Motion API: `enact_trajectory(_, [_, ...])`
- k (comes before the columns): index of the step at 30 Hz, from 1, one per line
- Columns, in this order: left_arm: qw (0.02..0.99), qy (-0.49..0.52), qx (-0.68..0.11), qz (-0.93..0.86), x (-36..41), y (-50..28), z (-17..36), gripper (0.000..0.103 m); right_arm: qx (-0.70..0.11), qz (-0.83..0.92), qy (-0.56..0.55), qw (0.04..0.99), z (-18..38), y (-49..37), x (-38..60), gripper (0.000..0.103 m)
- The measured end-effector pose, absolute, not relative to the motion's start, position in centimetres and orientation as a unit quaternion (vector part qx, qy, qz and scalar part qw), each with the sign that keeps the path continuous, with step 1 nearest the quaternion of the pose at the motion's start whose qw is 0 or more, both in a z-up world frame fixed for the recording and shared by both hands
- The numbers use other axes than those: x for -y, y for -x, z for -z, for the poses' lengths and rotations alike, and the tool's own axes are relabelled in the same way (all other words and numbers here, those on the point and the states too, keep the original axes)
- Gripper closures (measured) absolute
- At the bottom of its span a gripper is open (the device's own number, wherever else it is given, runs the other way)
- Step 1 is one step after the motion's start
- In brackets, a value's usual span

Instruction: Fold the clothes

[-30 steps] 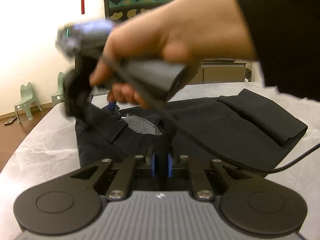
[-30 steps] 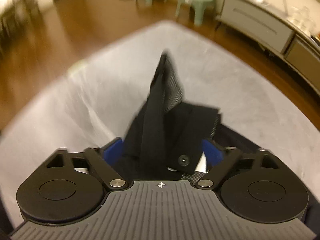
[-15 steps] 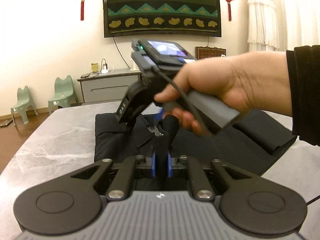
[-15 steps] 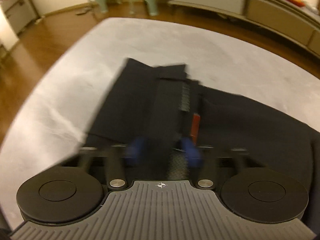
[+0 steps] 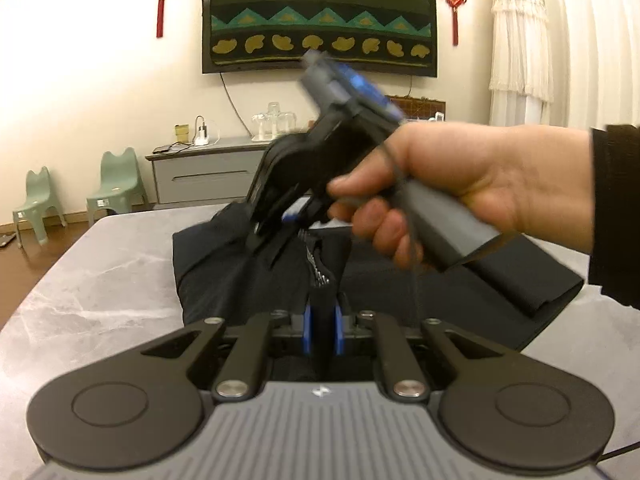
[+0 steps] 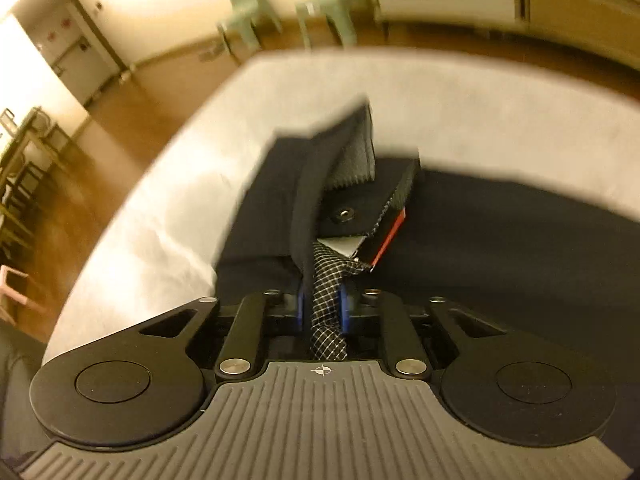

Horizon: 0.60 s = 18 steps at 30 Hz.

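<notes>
Both tongs on the dark garment, right there on the grey marble-look table [image 5: 104, 280]!

We see the left tongs [image 5: 321, 330] pinched narrow on a raised ridge of the black fabric garment [image 5: 248, 280], blue pads pressing from both sides. The garment lies spread across the table, its far end folded into a thick band toward the right. Our right hand [image 5: 472, 184] comes in above it, gripping the handle of the right tongs [image 6: 322, 308], which tilt down over the cloth. From the right wrist view, those jaws are closing with the checked black-and-white lining [image 6: 326, 280] pinched between the blue pads, beside a flap with a metal snap button [image 6: 344, 213] and a red label [image 6: 390, 238]. The picture there is blurred at the edges.
</notes>
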<state>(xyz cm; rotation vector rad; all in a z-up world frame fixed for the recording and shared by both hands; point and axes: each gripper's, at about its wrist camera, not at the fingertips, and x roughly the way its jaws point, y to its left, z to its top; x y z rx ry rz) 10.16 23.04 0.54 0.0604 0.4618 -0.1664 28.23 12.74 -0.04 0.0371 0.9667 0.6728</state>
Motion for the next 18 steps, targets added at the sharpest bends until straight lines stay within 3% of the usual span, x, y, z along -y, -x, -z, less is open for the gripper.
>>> enact_trajectory(5, [0.966,-0.047,-0.220,0.129,-20.9,-9.3,-0.2,0.086,-0.424,-0.270,-0.018,0.864,-1.2,-26.5,-7.0,0.091])
enact_trajectory(9, [0.958,-0.052,-0.234,0.155,-20.2,-8.9,0.6,0.078,-0.445,-0.218,-0.005,0.869,1.8,-27.1,-3.8,0.090])
enact_trajectory(10, [0.955,-0.047,-0.239,0.167,-20.5,-8.7,0.5,0.076,-0.452,-0.210,-0.004,0.867,2.6,-27.3,-3.3,0.085])
enact_trajectory(11, [0.952,-0.043,-0.244,0.181,-20.9,-8.6,0.3,0.074,-0.454,-0.206,-0.003,0.867,3.2,-27.3,-2.8,0.072])
enact_trajectory(12, [0.948,-0.037,-0.246,0.199,-21.6,-8.4,0.0,0.072,-0.452,-0.204,-0.002,0.869,3.7,-27.3,-2.3,0.069])
enact_trajectory(13, [0.945,-0.031,-0.246,0.215,-22.4,-8.2,-0.4,0.066,-0.447,-0.202,-0.002,0.871,3.8,-27.2,-1.8,0.054])
enact_trajectory(14, [0.945,-0.018,-0.239,0.223,-23.6,-8.1,-0.9,0.060,-0.436,-0.196,-0.004,0.878,3.4,-26.9,-1.3,0.045])
enact_trajectory(16, [0.950,0.010,-0.227,0.216,-26.2,-8.7,-1.9,0.050,-0.406,-0.186,-0.010,0.895,2.3,-25.6,-0.1,0.039])
enact_trajectory(18, [0.959,0.033,-0.228,0.167,-28.5,-10.6,-2.1,0.051,-0.378,-0.184,-0.010,0.907,1.1,-23.6,1.3,0.038])
